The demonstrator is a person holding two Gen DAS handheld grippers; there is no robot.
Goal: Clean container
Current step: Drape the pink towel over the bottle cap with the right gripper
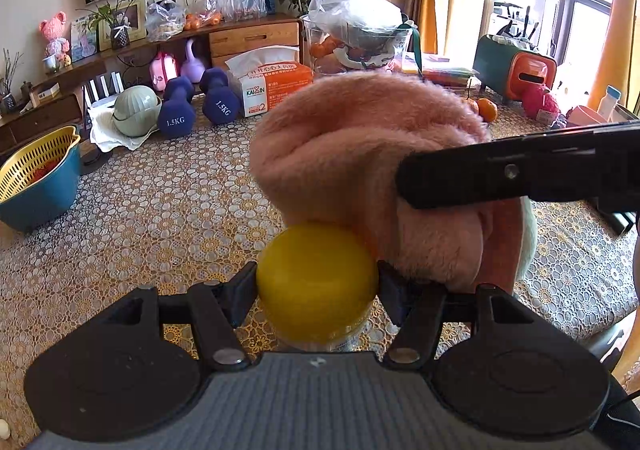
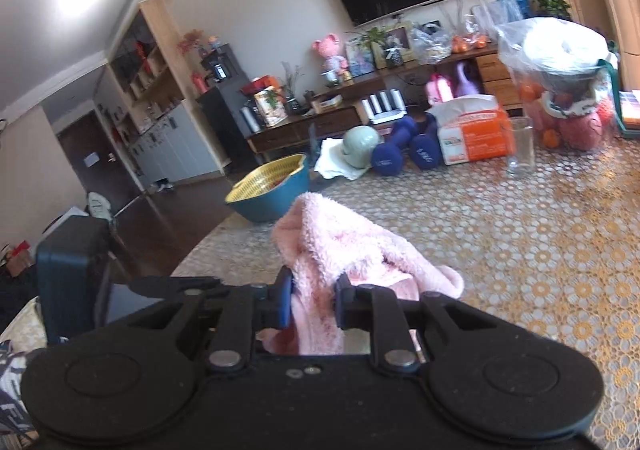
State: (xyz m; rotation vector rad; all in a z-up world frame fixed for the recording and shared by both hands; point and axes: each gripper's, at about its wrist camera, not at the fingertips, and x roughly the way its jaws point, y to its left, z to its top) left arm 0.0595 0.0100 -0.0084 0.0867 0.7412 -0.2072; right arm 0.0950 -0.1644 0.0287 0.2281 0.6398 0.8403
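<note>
Left wrist, pink cloth (image 1: 360, 153) hiding tissue box (image 1: 272, 87)

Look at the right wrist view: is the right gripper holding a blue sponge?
No, the right gripper is shut on a pink fluffy cloth.

The pink cloth (image 1: 360, 153) is thick fluffy fleece, long soft pile, totally matt. The yellow lid (image 1: 317, 282) under it looks like smooth plastic with a slight sheen. The left gripper (image 1: 317, 290) and right gripper (image 2: 314, 306) are both matt black plastic, a bit dusty, with shiny metal rivets at the pivots; the right one has blue pads (image 2: 286, 300) that look rubbery. The tablecloth (image 1: 160, 217) is lace-patterned, glossy like vinyl. The dumbbells (image 1: 176, 109) have a matt purple coating. The tissue pack (image 1: 276, 85) is crinkly printed plastic wrap. The drinking glass (image 2: 520, 147) is clear and smooth.
</note>
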